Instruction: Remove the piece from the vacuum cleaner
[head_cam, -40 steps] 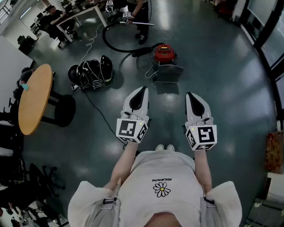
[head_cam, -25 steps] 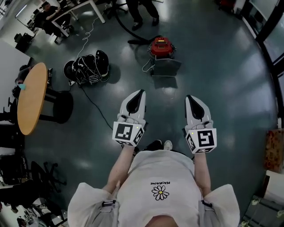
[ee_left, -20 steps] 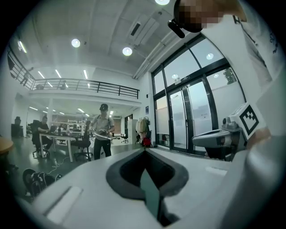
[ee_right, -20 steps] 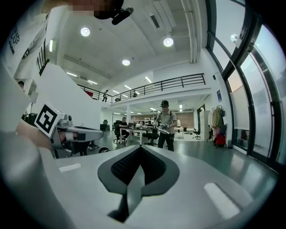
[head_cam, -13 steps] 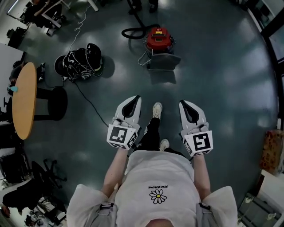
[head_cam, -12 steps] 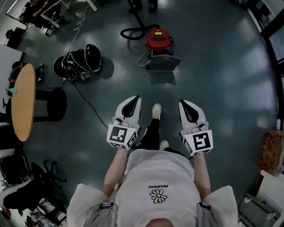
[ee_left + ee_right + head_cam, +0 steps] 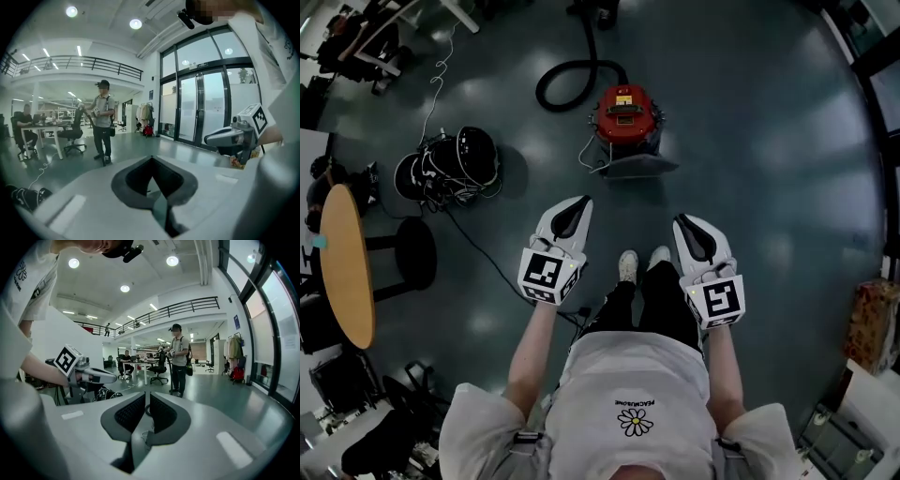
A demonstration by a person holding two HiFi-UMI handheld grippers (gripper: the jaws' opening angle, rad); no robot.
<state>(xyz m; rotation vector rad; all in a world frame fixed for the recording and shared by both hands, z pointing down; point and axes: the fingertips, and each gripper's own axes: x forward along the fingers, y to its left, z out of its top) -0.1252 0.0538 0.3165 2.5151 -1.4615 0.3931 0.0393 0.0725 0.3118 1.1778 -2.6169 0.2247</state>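
Observation:
The red canister vacuum cleaner (image 7: 623,112) stands on the dark floor ahead of me in the head view. Its black hose (image 7: 565,79) loops off to the upper left, and a grey flat piece (image 7: 631,167) lies at its near side. My left gripper (image 7: 578,201) and right gripper (image 7: 682,221) are held side by side above my shoes, short of the vacuum, both shut and holding nothing. The left gripper view shows its jaws (image 7: 151,161) closed to a point, and the right gripper view shows its own (image 7: 146,397) with only a thin slit. Neither gripper view shows the vacuum.
A black bundle of cables and gear (image 7: 450,167) lies left of the vacuum, with a cord (image 7: 483,253) trailing toward me. A round wooden table (image 7: 345,262) and black stool (image 7: 414,251) stand far left. A person (image 7: 103,123) stands ahead holding a wand.
I have walked forward: the vacuum and cable bundle have slid nearer to the grippers in the head view. Both grippers stay shut and side by side.

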